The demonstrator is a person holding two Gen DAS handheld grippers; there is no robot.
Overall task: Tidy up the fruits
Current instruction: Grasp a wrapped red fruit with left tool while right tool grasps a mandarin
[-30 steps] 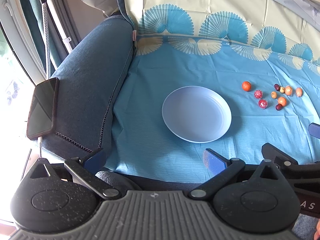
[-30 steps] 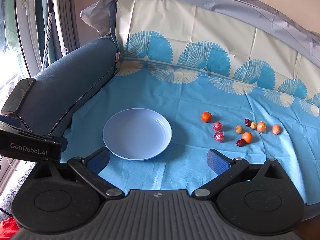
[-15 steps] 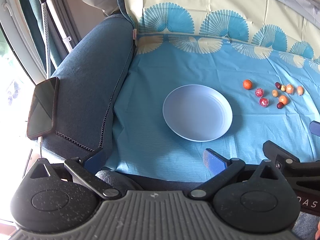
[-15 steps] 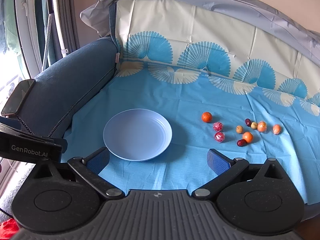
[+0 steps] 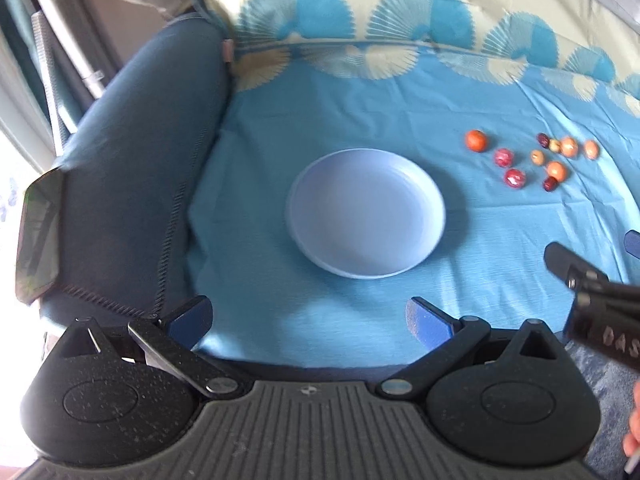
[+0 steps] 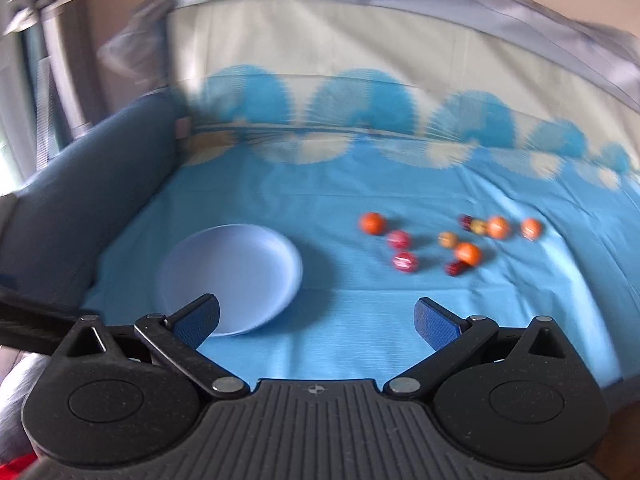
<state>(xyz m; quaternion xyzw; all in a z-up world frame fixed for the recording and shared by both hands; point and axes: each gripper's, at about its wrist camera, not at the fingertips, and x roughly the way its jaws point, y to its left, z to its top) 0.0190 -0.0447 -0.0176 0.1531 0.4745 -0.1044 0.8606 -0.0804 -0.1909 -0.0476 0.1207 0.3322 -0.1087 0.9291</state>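
The right gripper (image 6: 316, 320) hangs spread wide and empty, as does the left gripper (image 5: 308, 316). Ahead and rightward of the right gripper, small orange, pink and dark-red fruits (image 6: 452, 242) lie scattered on the blue cloth (image 6: 360, 320), beside the plate (image 6: 240, 264).

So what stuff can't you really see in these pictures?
- Small fruits: the right wrist view is smeared by motion blur, and in the left wrist view they are too small, so their kinds stay unclear.
- Right hand-held gripper: cut off by the right edge of the left wrist view.
- Phone on the sofa arm: blurred in the left wrist view, its screen unreadable.
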